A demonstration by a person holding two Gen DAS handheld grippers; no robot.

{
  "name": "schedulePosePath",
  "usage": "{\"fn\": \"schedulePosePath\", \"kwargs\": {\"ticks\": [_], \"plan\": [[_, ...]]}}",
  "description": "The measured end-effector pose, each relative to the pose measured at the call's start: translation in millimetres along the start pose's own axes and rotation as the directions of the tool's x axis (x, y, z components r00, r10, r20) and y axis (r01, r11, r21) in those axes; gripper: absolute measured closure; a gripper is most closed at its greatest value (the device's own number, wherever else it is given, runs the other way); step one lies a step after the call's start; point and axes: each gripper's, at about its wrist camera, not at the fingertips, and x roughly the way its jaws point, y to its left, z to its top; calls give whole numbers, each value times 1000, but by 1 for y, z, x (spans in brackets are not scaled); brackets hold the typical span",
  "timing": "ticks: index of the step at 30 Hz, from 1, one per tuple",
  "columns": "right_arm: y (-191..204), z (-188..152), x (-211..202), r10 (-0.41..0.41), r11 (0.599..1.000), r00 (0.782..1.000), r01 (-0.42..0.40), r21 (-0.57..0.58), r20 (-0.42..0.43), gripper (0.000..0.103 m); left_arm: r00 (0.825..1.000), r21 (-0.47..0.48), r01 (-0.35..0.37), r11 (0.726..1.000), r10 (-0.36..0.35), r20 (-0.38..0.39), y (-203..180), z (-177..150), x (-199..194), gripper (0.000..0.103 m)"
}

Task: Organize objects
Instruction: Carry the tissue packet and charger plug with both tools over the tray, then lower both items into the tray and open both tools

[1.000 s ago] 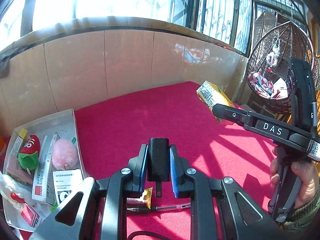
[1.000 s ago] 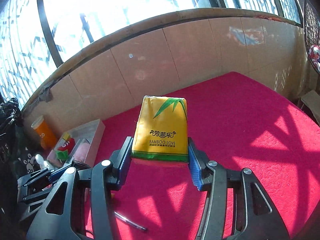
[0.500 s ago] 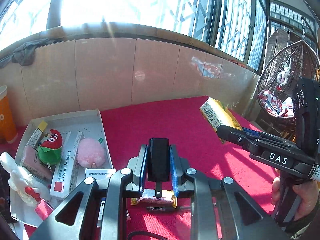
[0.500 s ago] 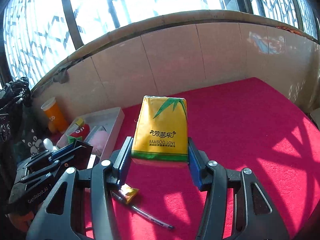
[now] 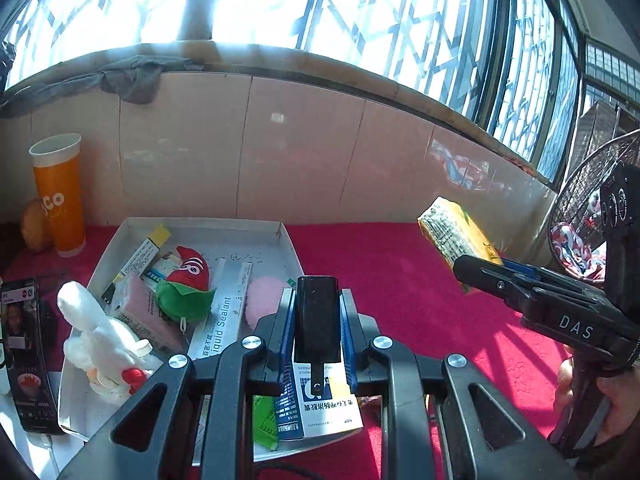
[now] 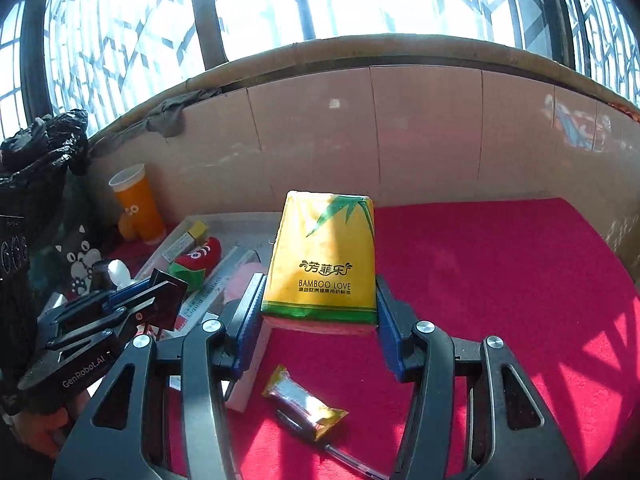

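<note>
Both handheld grippers have swung leftward over the past second, bringing the shallow white cardboard tray from the lower left edge of the left wrist view to its centre, with the tall orange paper cup now showing at the far left against the tiled wall. The left gripper is clenched on a small black rectangular plug-in charger, held upright at lower centre of the frame directly above the tray's near end. The right gripper clasps a yellow soft pack of tissues printed "BAMBOO LOVE", which hangs in mid-frame above the red carpet, beside the tray's right edge rather than over it. Much of the sorting looks done: the tray already holds a red-and-green plush toy, a white plush rabbit, a pink fluffy ball, a long white box marked "Liquid Sealant", a blue-and-white medicine box and other small packets. Left to do, by this evidence, are the two items in the grippers, neither yet set down, plus a gold-wrapped snack bar and a slim pen lying loose on the carpet at the bottom of the right wrist view. A dark smartphone stands outside the tray at the left edge of the left wrist view.
</note>
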Motion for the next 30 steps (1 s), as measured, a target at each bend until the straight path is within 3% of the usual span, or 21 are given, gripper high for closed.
{"fn": "schedulePosePath", "kwargs": {"ticks": [12,23,26,28,29,30], "plan": [[45,21,45,75,996,995,-78,-41,-70,52,996,-116,-88,989,91,18,66,-4,-6,83],[78,28,124,68,994,985,-81,-75,-158,52,997,-88,-81,993,81,-1,68,-4,20,83],[85,35,139,109,991,981,-120,-62,-163,52,996,-83,-89,993,89,-8,69,-2,26,83],[91,36,142,130,988,978,-143,-66,-166,50,993,-93,-117,989,117,-7,72,-3,26,71],[94,36,141,126,987,979,-140,-77,-158,47,992,-101,-130,986,130,-5,74,-4,25,40],[97,36,139,123,987,981,-136,-86,-148,35,990,-113,-137,984,139,3,77,-4,22,5]]}}
